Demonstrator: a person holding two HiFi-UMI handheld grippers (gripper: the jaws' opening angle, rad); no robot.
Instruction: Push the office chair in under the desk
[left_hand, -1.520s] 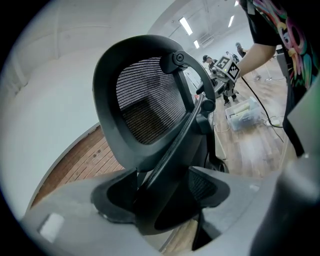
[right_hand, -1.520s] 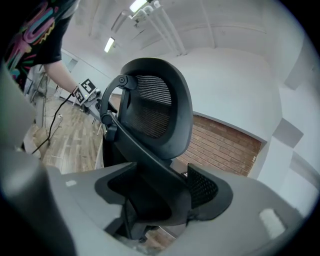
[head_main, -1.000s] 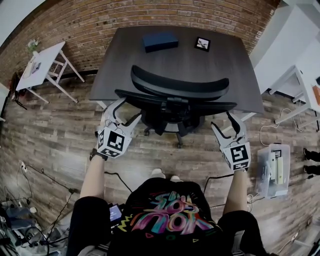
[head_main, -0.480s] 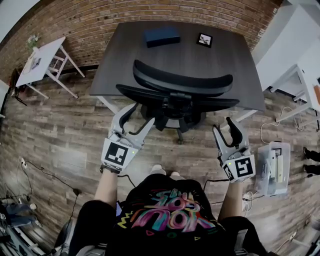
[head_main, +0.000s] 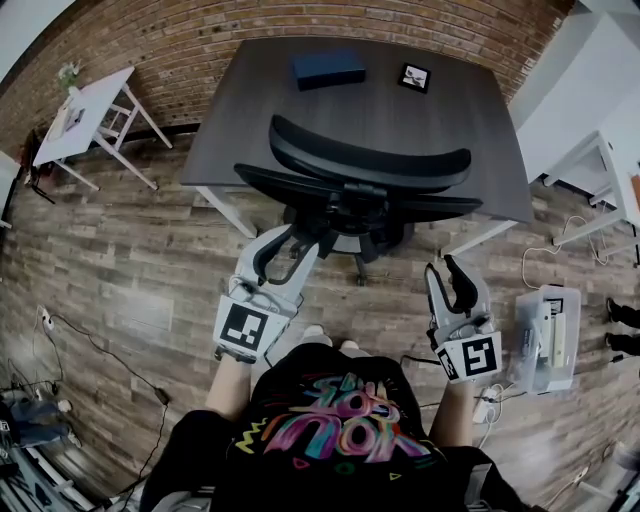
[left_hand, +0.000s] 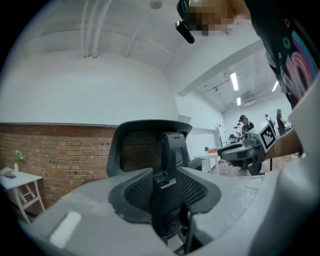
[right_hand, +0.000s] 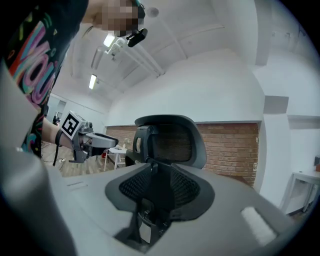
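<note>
1. The office chair (head_main: 370, 165) stands against the near edge of the desk (head_main: 300, 110), judged largely pushed in. Its backrest runs crosswise, parallel to that edge.
2. Left gripper (head_main: 290, 245): jaws partly apart, just been closing, nothing gripped. The chair lies straight ahead, and this is the nearer gripper.
3. Right gripper (head_main: 445, 272): jaws narrower, just been closing, empty. It sits further from the chair.
</note>
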